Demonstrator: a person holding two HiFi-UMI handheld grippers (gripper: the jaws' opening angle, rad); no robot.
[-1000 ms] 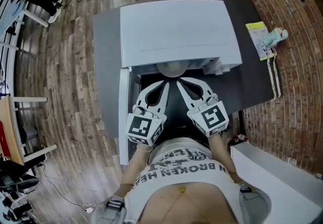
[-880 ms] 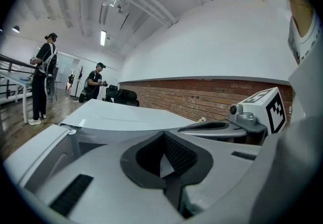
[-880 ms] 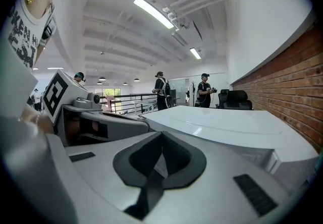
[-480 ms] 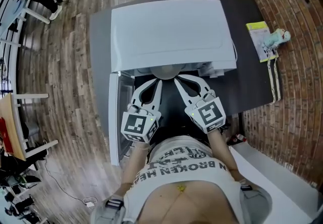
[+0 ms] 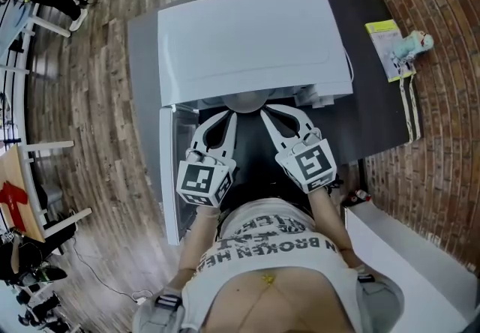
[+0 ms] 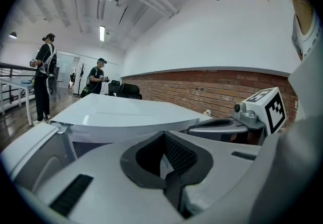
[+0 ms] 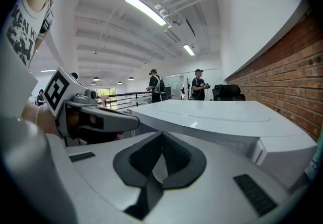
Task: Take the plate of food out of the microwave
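**Head view.** The white microwave stands on the dark surface. Its door is swung open at the microwave's left side. The plate shows as a pale round edge in the microwave's front opening, just under the front edge of its top. I cannot see any food on it from here.

I hold the left hand-held gripper and the right hand-held gripper side by side in front of the opening, both pointing into the microwave. Their tips lie just beside the plate, one on each side of the visible edge. I cannot tell from this view whether either tip touches the plate. A yellow-green booklet lies on the surface, well to the right of the microwave.

**Left gripper view.** The jaws of the left hand-held gripper are closed, with the dark pads meeting at the tips. A pale sliver shows through the gap behind the tips, and I cannot identify it. The microwave's top fills the middle ground ahead of the jaws. The right hand-held gripper sits level with it at the right. A brick wall runs behind the microwave, and two persons stand far off to its left.

**Right gripper view.** The jaws of the right hand-held gripper are also closed, pads together at the tips. The same kind of pale sliver shows behind them. The microwave's top lies directly ahead, with the left hand-held gripper at its left.
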